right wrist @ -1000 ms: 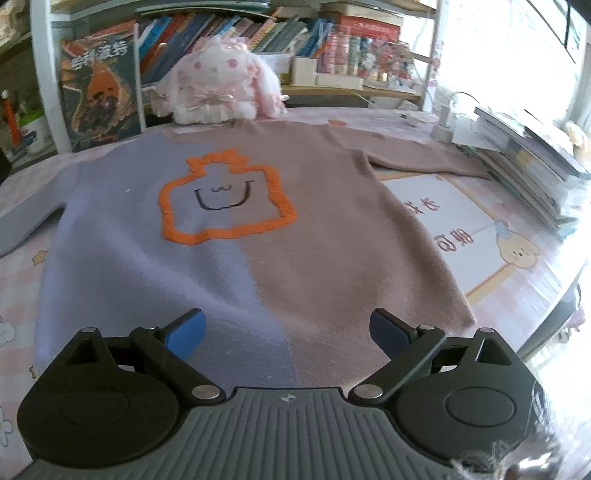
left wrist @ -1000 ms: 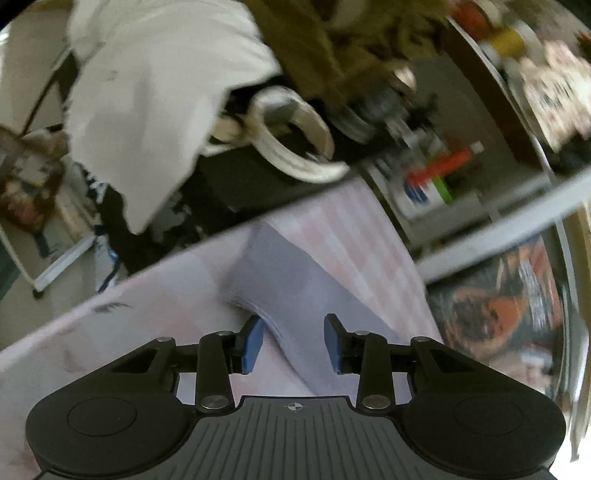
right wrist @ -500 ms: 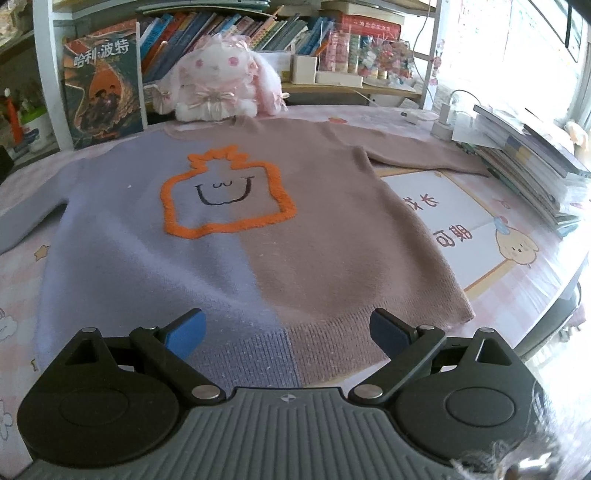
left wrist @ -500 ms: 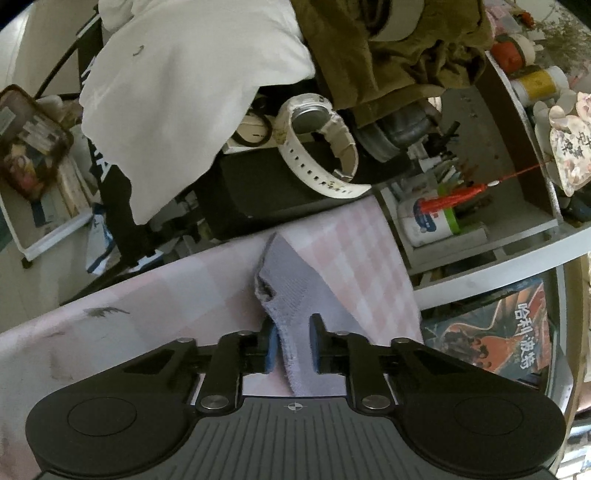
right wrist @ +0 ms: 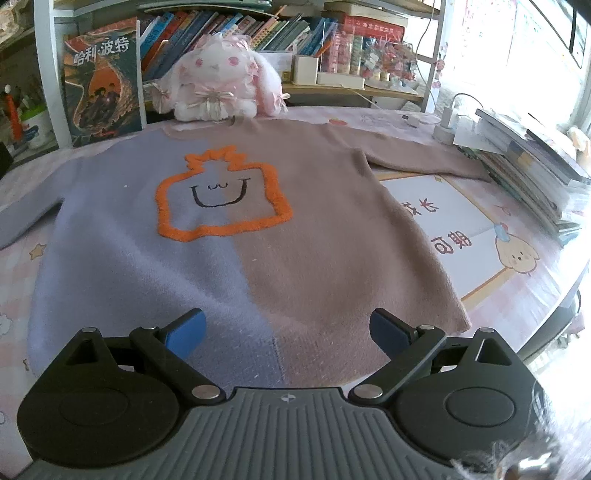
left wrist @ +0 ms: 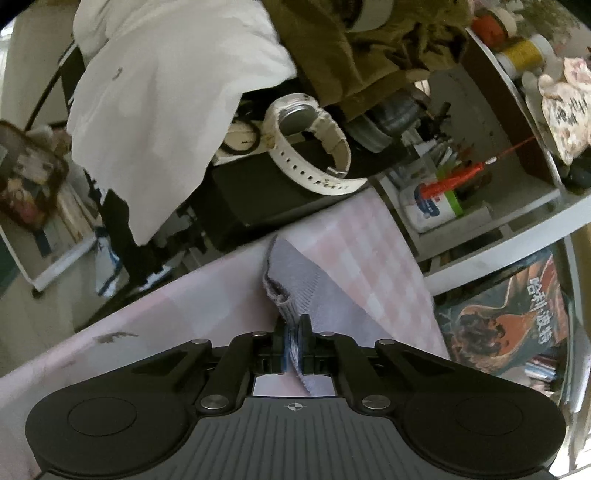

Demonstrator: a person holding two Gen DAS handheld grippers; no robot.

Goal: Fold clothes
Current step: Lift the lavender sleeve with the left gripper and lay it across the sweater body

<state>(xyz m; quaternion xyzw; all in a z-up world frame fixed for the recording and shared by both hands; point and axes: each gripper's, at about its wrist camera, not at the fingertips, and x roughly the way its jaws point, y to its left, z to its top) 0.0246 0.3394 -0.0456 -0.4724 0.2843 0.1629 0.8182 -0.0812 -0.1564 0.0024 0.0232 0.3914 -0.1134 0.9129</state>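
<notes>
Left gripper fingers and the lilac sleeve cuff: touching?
Touching. The left wrist view shows the left gripper shut on the sleeve cuff, knit pinched between both fingers.

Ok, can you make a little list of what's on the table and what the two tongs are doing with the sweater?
garment: two-colour sweater, lilac and brown halves, spread flat
design: orange outline with a smiley face
left tongs: just closed, pinching the lilac sleeve cuff
right tongs: open, over the hem, gripping nothing
table: pink checked cover
behind sweater: plush bunny, bookshelf
right side: stack of books
</notes>
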